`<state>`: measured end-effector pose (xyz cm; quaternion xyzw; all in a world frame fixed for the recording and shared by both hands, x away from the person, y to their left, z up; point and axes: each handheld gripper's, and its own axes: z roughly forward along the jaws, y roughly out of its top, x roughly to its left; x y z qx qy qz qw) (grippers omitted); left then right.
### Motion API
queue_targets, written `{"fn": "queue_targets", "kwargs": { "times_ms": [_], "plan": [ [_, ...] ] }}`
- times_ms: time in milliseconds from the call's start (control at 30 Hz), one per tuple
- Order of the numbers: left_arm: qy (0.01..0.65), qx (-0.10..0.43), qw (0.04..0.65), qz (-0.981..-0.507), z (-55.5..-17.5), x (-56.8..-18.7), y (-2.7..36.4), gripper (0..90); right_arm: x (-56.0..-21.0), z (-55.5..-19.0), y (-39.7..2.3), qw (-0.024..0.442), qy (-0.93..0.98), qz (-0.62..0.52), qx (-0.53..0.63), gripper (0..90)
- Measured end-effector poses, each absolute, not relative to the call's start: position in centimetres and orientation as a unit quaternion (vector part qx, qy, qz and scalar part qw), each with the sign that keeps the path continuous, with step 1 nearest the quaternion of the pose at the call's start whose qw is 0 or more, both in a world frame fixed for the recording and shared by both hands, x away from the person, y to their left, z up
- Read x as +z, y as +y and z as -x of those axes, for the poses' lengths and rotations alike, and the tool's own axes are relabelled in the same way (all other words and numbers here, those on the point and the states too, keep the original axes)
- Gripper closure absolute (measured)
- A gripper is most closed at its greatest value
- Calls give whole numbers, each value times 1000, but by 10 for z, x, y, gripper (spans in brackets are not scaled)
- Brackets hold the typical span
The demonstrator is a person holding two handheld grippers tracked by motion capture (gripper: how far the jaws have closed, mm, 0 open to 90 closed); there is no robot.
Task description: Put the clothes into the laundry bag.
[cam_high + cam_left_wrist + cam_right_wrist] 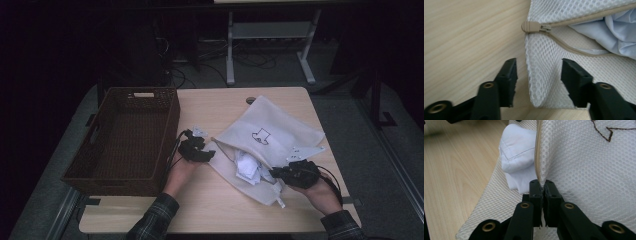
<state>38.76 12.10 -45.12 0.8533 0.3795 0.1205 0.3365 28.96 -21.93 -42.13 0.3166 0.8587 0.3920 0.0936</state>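
Right gripper (542, 187): clenched on mesh bag (272, 135) edge beside zipper (534, 26). Left gripper (537, 75): jaws apart, straddling bag corner right of basket (125, 140). Bag is soft, light, floppy; you should pinch its stiffer zipper seam.

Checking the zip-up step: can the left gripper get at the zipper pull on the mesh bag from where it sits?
Probably yes. The left gripper is open astride the mesh bag corner, with the zipper pull just ahead and uncovered. The right gripper pinches the bag's edge elsewhere.
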Motion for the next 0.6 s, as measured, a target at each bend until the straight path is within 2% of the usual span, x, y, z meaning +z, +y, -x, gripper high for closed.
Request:
{"fn": "queue_targets", "kwargs": {
  "times_ms": [133, 333, 600],
  "plan": [
    [374, 108, 340, -856, -387, -452, 122, 661, -421, -290, -219, 95, 859, -316, 391, 850],
    [379, 98, 339, -855, -382, -448, 125, 816, -421, -291, -222, 97, 858, -319, 390, 850],
    [351, 81, 353, -863, -358, -441, 122, 835, -422, -298, -235, 108, 852, -337, 385, 850]
  ]
}}
